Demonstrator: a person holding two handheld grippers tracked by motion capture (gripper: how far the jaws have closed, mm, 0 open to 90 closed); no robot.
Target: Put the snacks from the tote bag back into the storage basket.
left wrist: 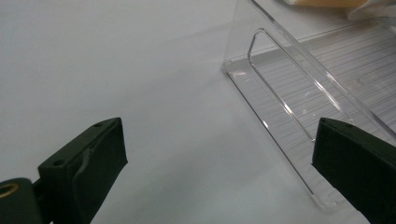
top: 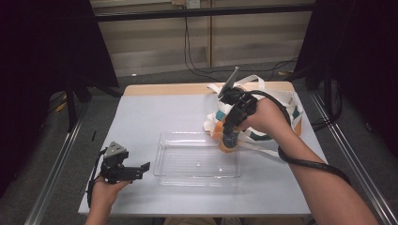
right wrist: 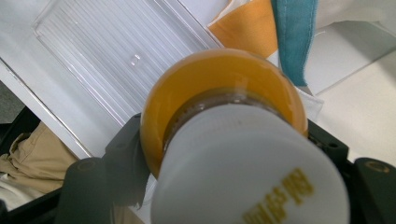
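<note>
Above right edge of clear plastic tray (top: 197, 161): right gripper (top: 229, 138) clamped on orange juice bottle (right wrist: 219, 88), white printed cap (right wrist: 252, 177). Left gripper (top: 141, 169) jaws wide apart, empty, beside tray.

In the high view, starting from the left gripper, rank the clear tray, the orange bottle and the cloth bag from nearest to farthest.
From the left gripper:
1. Clear tray, just to its right at table centre.
2. Orange bottle, over the tray's far right corner, held in the right gripper.
3. Cloth bag, at the far right corner of the table.

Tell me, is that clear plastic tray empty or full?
Empty: the clear tray shows only its bare ribbed floor; the orange bottle is outside it.
</note>
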